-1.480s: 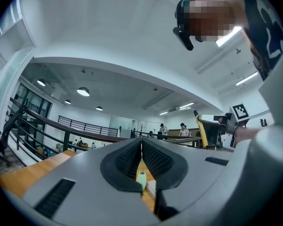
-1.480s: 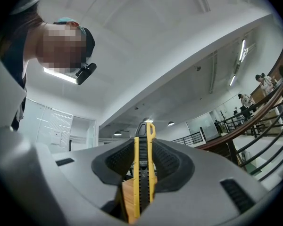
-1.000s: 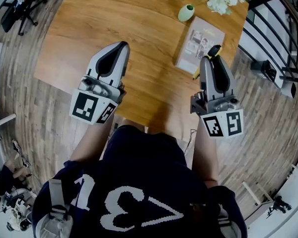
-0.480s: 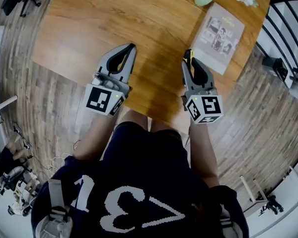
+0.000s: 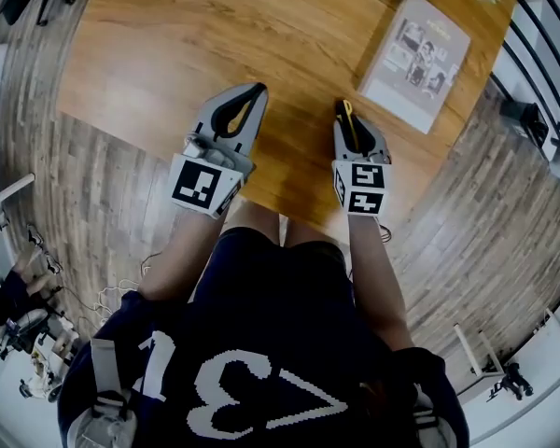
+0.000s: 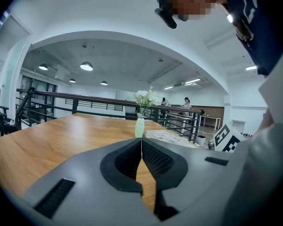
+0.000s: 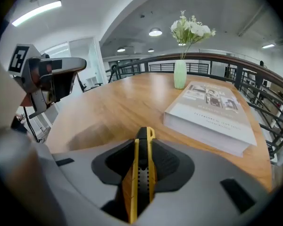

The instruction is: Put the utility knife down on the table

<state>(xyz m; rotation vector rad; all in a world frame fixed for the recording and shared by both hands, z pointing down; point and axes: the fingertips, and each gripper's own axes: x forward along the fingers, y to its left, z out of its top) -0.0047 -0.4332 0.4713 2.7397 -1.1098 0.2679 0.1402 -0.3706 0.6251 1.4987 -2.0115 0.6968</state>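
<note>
— Where is the utility knife at this moment?

— Between the jaws of the right tool. Its yellow and black body runs lengthwise between the two dark pads, which press on it from both sides, and its tip pokes out just past the fingertips.

— Is it down on the bench?

— I can't tell. In the head view the right tool sits just right of the middle of the frame, over the bench's near edge and pointing toward the top of the frame. Whether the knife touches the wood doesn't show in either view.

— And the other hand?

— The left tool is left of centre in the head view, also over the near edge, beside the right tool but apart from it. In its own view the jaws meet at the tips with nothing between them (only bare wood shows through the gap behind the tips).

— What else is on the bench?

— A book lies flat at the upper right of the head view, beyond the right tool and clear of it. In the right gripper view it fills the right side, ahead of the knife's tip. A pale green vase with white flowers stands upright behind the book's far end, and a dark railing runs behind the bench.
</note>
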